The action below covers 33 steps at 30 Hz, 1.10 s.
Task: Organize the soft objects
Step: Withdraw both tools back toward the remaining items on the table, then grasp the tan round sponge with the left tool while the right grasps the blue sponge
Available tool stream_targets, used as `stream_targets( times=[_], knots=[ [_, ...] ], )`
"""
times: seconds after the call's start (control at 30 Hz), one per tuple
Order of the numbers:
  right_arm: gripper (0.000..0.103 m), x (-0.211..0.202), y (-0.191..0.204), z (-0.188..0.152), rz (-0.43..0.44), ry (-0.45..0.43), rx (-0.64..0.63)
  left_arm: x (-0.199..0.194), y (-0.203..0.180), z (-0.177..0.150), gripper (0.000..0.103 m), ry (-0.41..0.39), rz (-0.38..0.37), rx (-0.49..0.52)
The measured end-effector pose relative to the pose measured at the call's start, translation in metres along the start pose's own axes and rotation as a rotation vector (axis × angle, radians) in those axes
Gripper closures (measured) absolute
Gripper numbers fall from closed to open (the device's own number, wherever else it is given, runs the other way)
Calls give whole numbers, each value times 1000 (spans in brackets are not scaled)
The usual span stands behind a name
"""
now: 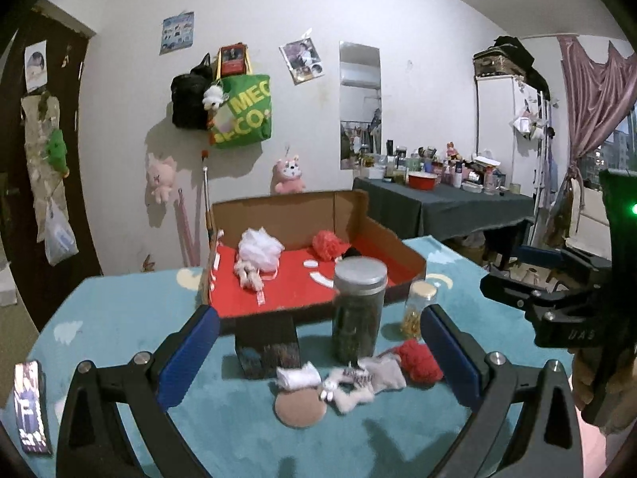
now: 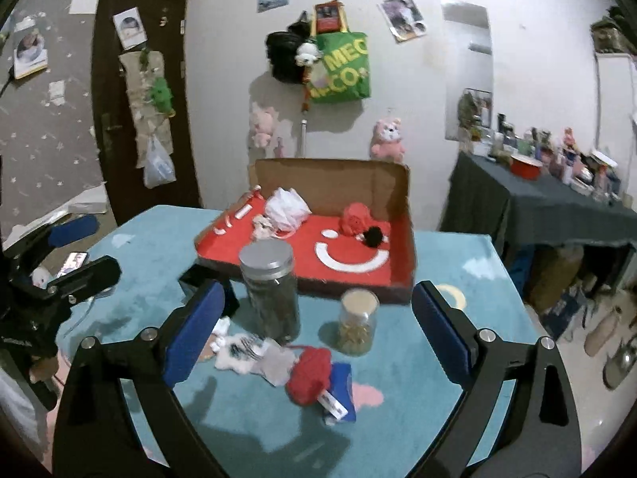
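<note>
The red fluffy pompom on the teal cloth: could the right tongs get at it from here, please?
Probably yes. The red fluffy pompom lies low between the open right tongs, with bare cloth before it. A small blue box touches its right side and might get caught in the grasp.

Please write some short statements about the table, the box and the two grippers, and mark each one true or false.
1. The red pom-pom lies inside the cardboard box. False: it lies on the teal cloth, in front of the box.
2. The tall jar has a grey lid. True.
3. The right gripper holds the small jar. False: it is open and empty.
4. A white mesh puff lies in the box. True.
5. The left gripper is open. True.
</note>
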State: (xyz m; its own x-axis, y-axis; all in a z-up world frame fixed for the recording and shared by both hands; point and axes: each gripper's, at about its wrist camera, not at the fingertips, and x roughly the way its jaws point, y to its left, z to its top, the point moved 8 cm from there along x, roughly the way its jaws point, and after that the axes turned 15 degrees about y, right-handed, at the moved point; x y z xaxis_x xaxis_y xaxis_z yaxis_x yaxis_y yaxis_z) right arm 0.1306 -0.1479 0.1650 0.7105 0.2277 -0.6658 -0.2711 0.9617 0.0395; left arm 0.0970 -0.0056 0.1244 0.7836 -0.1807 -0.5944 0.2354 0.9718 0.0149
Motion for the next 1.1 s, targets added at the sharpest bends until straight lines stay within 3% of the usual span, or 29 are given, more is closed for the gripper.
stream_targets(
  times=[0.17, 0.53, 1.1],
  knots=[
    [6, 14, -2, -26, -79, 5, -6, 26, -4, -25, 0, 74, -25, -32],
    [6, 66, -3, -80, -78, 126, 36, 74, 1, -69, 0, 212, -4, -65],
    [7, 93, -19, -92, -85, 216, 56, 110, 27, -87, 0, 363, -1, -85]
  ],
)
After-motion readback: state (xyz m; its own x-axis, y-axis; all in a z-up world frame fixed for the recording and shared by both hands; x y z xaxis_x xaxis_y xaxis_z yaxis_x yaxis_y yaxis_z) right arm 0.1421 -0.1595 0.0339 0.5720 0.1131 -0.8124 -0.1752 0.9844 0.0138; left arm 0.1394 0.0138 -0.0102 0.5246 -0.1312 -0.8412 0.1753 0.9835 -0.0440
